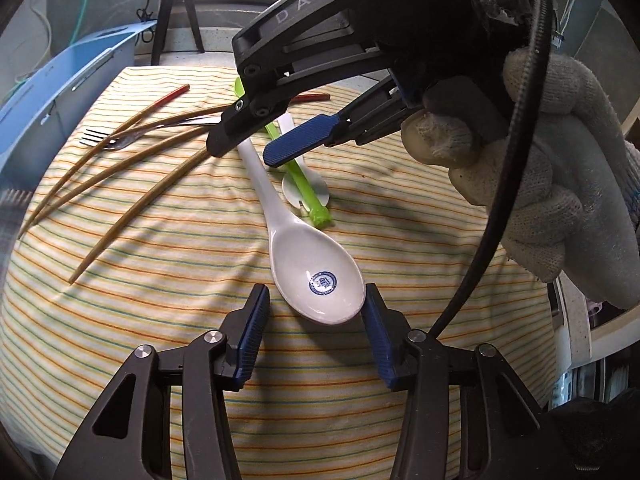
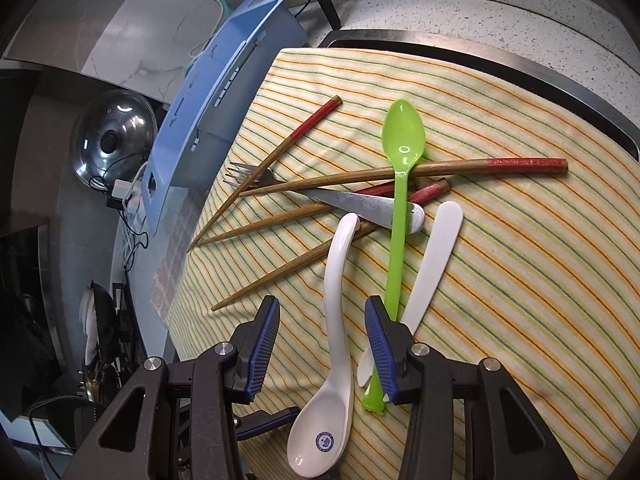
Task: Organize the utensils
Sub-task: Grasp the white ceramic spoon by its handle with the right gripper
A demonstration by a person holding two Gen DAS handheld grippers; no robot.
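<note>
Both grippers spread wide: left gripper [image 1: 316, 300] straddles the white spoon's bowl [image 1: 318, 276], right gripper [image 2: 322, 312] its handle [image 2: 338, 280].

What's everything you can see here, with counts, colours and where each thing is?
ceramic spoon: 1, white, blue emblem in bowl, between both grippers
plastic spoon: 1, green, across the pile
flat spoon: 1, white, under green one
fork: 1, metal, under chopsticks
chopsticks: 4, brown, red ends, fanned
cloth: 1, striped yellow
bin: 1, blue, beside cloth
left gripper: open
right gripper: open
gloved hand: white
</note>
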